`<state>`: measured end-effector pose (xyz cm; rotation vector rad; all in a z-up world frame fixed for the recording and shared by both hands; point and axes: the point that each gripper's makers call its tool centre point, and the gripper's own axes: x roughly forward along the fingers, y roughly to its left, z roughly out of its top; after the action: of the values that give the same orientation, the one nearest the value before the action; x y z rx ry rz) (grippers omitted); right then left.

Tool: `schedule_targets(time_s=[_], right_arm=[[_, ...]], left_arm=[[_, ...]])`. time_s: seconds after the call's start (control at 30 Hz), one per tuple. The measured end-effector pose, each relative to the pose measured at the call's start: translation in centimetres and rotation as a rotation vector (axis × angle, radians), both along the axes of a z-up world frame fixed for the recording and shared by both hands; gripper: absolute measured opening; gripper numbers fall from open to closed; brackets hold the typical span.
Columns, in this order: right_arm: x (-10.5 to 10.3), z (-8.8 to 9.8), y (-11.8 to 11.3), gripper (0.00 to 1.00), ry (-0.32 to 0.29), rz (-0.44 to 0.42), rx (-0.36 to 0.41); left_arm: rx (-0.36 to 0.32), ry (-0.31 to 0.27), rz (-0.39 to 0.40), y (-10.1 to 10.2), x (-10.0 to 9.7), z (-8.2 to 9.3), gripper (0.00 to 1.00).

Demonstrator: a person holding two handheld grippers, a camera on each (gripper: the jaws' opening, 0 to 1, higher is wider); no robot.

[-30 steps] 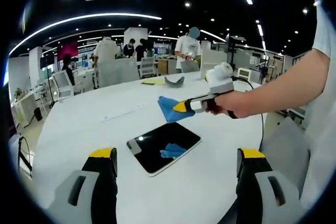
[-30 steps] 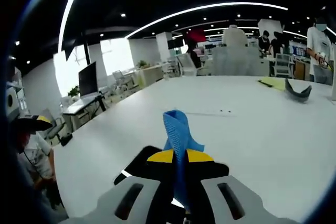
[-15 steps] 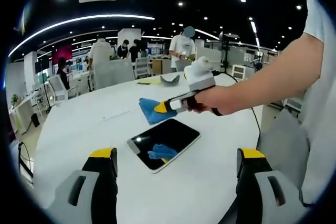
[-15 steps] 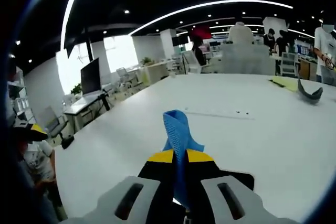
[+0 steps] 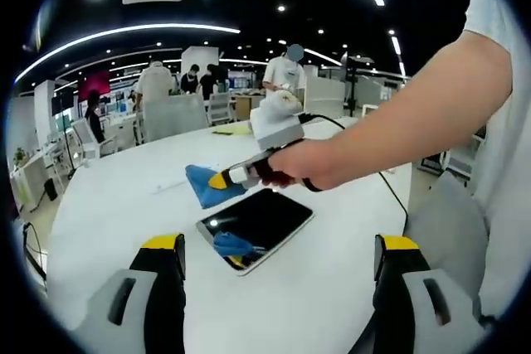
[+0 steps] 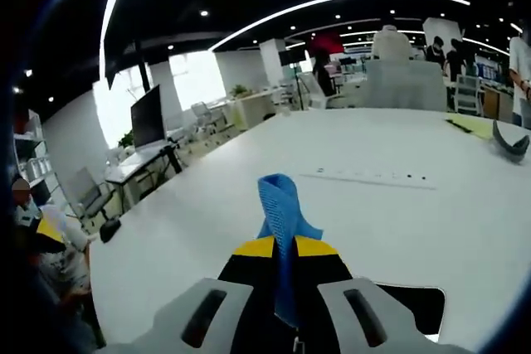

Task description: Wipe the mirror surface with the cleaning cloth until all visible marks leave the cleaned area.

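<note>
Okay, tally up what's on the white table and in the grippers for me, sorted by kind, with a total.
Mirrors: 1, the dark mirror lying flat on the table.
Cloths: 1, the blue cloth clamped in the right gripper, above the mirror's far edge.
Grippers: 2, counting the left gripper, open.
Grey curved objects: 1, at the far edge.
Total: 5.

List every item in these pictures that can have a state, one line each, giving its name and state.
Right gripper: shut on the blue cloth.
Blue cloth: pinched, held above the mirror.
Mirror: flat on the white table, reflecting the cloth.
Left gripper: open, holding nothing.
</note>
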<state>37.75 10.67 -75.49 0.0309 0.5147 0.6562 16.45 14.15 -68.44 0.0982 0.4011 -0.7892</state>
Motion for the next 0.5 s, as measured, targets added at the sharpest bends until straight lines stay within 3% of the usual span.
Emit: schedule_targets(time_s=[0.5], right_arm=[[0.73,0.17,0.31,0.02,0.004,-0.020,0.012]], left_arm=[[0.005,-0.003,-0.038,-0.39,0.24,-0.79,0.94]])
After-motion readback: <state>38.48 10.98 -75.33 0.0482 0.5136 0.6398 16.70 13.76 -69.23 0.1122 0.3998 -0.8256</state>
